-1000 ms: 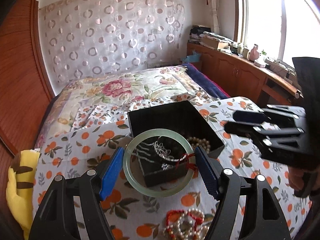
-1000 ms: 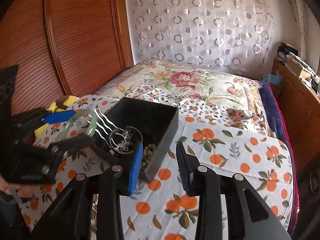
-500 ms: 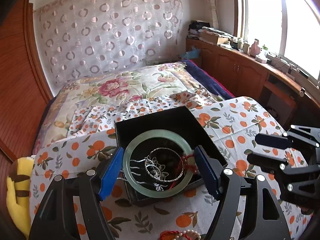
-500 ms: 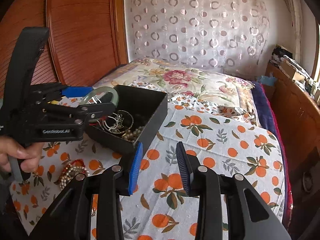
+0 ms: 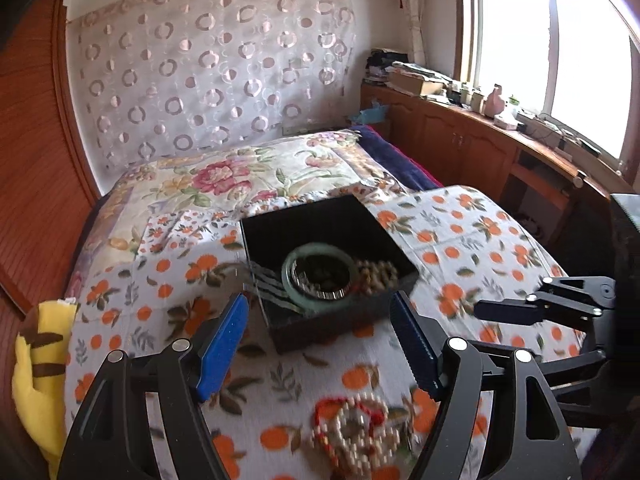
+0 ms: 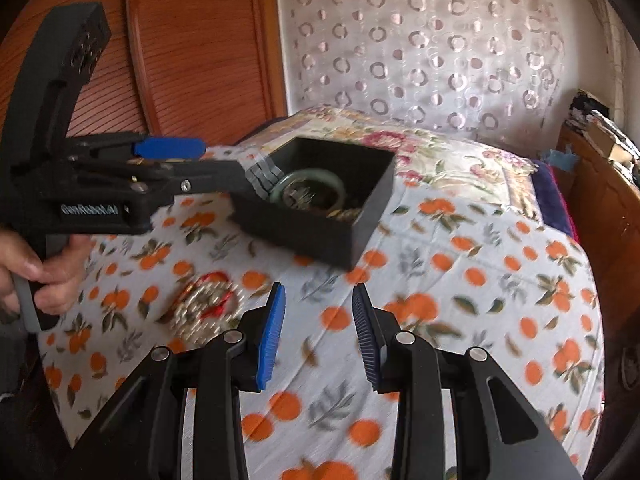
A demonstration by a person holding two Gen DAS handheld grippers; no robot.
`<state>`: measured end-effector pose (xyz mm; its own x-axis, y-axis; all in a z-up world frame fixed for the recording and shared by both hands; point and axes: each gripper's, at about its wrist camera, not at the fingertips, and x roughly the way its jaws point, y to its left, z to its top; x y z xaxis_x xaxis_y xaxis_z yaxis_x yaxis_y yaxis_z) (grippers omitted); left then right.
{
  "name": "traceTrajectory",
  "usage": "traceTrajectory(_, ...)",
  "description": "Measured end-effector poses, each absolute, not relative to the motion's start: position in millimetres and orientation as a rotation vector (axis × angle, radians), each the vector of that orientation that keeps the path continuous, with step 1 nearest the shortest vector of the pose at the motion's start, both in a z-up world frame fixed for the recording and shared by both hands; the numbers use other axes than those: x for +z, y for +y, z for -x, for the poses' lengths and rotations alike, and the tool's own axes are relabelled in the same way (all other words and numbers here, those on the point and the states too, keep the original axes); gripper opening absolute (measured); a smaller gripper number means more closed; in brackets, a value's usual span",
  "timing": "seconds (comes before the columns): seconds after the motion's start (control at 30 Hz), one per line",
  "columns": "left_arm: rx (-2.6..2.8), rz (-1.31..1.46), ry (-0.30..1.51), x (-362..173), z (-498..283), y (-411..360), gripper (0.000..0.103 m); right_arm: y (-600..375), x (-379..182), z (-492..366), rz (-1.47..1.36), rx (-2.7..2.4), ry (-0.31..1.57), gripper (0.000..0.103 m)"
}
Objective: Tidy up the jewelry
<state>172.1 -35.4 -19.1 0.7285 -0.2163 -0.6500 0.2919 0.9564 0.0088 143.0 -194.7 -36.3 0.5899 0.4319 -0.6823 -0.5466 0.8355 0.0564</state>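
Note:
A black open jewelry box [image 5: 280, 226] [image 6: 304, 236] sits on the orange-print cloth. Inside it lie a pale green jade bangle [image 5: 320, 278] [image 6: 308, 184], a silver bracelet and pearl beads [image 5: 378, 274]. A tangle of pearl and red bead necklaces [image 5: 356, 432] [image 6: 208, 300] lies on the cloth in front of the box. My left gripper [image 5: 320, 340] is open and empty just in front of the box; it also shows in the right wrist view [image 6: 208, 160] at the box's left rim. My right gripper [image 6: 318, 332] is open and empty above the cloth, right of the necklaces.
The cloth covers a table [image 6: 500, 280] that stands against a floral bed [image 5: 240, 176]. A yellow plush [image 5: 40, 368] lies at the left edge. Wooden cabinets [image 5: 460, 152] with clutter run under the window at the right. A wooden panel [image 6: 180, 60] rises behind.
My left gripper carried the jade bangle and bracelet over the box, let them go and drew back; they now lie inside the box. The right gripper moved back toward me.

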Motion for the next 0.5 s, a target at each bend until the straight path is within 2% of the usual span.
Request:
traceTrajectory(0.37,-0.285,-0.094,0.753,-52.2,-131.8,-11.5,0.070,-173.3,-62.3,-108.8,0.215,0.675,0.824,0.037)
traceTrajectory(0.5,-0.284,-0.094,0.782,-66.0,-123.4,-8.2,0.070,-165.1,-70.5,-106.7,0.243,0.691,0.856,0.030)
